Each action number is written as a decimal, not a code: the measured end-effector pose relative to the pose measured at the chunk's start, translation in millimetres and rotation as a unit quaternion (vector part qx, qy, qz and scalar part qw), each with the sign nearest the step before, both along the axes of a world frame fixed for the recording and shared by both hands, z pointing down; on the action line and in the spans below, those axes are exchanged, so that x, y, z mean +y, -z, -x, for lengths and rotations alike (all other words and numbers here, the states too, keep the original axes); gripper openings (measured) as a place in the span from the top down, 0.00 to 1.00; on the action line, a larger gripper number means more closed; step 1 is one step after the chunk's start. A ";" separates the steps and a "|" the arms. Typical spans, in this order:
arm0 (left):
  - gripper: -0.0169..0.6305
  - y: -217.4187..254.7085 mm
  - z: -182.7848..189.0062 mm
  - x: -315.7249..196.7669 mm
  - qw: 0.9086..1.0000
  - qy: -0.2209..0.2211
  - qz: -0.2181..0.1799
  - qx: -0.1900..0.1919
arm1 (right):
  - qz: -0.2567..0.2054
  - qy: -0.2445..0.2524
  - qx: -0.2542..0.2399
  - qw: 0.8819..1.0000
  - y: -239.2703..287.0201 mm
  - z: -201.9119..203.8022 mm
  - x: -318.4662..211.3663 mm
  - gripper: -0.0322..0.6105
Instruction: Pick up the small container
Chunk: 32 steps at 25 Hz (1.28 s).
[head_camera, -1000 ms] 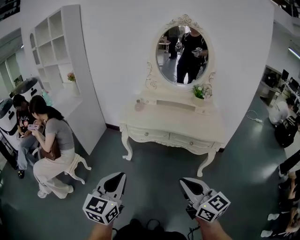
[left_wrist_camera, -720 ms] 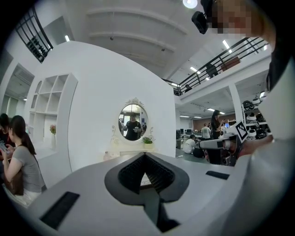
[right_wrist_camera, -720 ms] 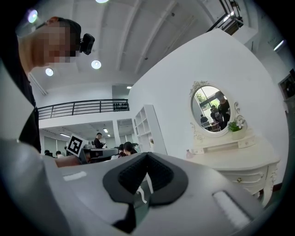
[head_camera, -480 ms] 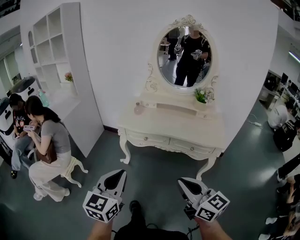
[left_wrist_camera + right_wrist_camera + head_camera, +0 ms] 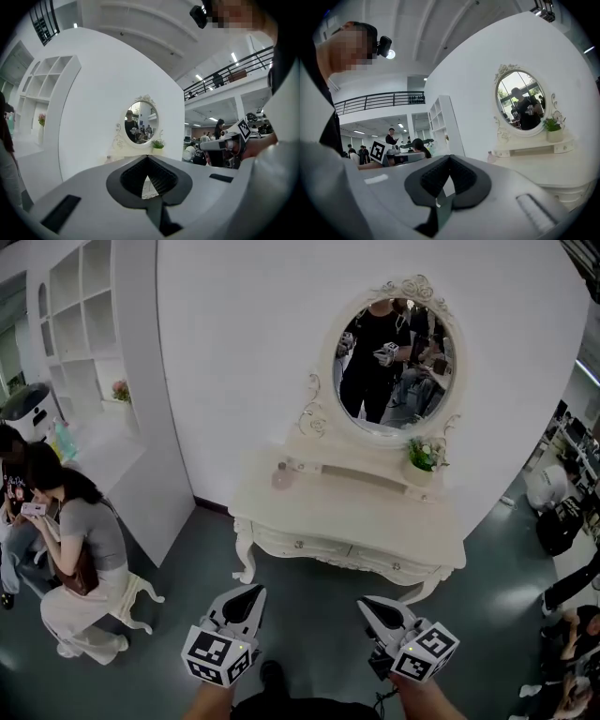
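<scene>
The small container (image 5: 282, 476) is a pale pink bottle standing on the left part of a cream dressing table (image 5: 356, 512), under an oval mirror (image 5: 394, 362). It also shows faintly as the same bottle (image 5: 490, 157) in the right gripper view. My left gripper (image 5: 253, 594) and right gripper (image 5: 367, 606) are held low at the bottom of the head view, over the floor and well short of the table. Both are shut with nothing between the jaws. The left gripper (image 5: 148, 158) and the right gripper (image 5: 449, 158) both point toward the table.
A potted plant (image 5: 424, 457) stands on the table's right shelf. A tall white shelf unit (image 5: 103, 381) stands at the left. A person sits on a stool (image 5: 80, 549) at the left. More people sit at the far right (image 5: 562, 512).
The view has moved closer to the dressing table and swung left; the seated people have slid toward the left edge. Both grippers stay shut and low.
</scene>
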State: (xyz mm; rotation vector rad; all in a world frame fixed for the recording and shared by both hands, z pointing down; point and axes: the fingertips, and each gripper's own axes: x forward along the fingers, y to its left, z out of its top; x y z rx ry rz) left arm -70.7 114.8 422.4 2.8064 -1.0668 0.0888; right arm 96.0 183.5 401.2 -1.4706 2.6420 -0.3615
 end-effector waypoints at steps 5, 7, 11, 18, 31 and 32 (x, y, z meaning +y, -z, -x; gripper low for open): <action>0.98 2.2 26.1 -63.6 1.000 -0.005 0.003 0.002 | -0.011 0.004 -0.011 1.000 20.1 32.9 -64.3 0.93; 0.98 7.1 35.2 -84.5 1.000 -0.004 -0.003 -0.001 | -0.014 0.011 -0.017 1.000 24.8 44.4 -82.3 0.93; 0.98 14.6 45.8 -114.2 1.000 -0.001 -0.009 -0.003 | -0.013 0.027 -0.020 0.999 24.5 57.6 -108.1 0.93; 0.98 -2.0 42.6 -155.2 1.000 -0.005 0.008 -0.011 | 0.000 0.039 -0.016 0.999 7.1 60.3 -153.2 0.91; 0.98 -22.5 14.6 -269.5 0.999 0.011 0.034 -0.030 | 0.017 0.059 -0.022 0.998 -18.1 29.7 -287.7 0.83; 0.98 -25.1 9.5 -280.2 0.999 0.012 0.037 -0.032 | 0.019 0.063 -0.018 0.998 -21.7 25.7 -300.0 0.82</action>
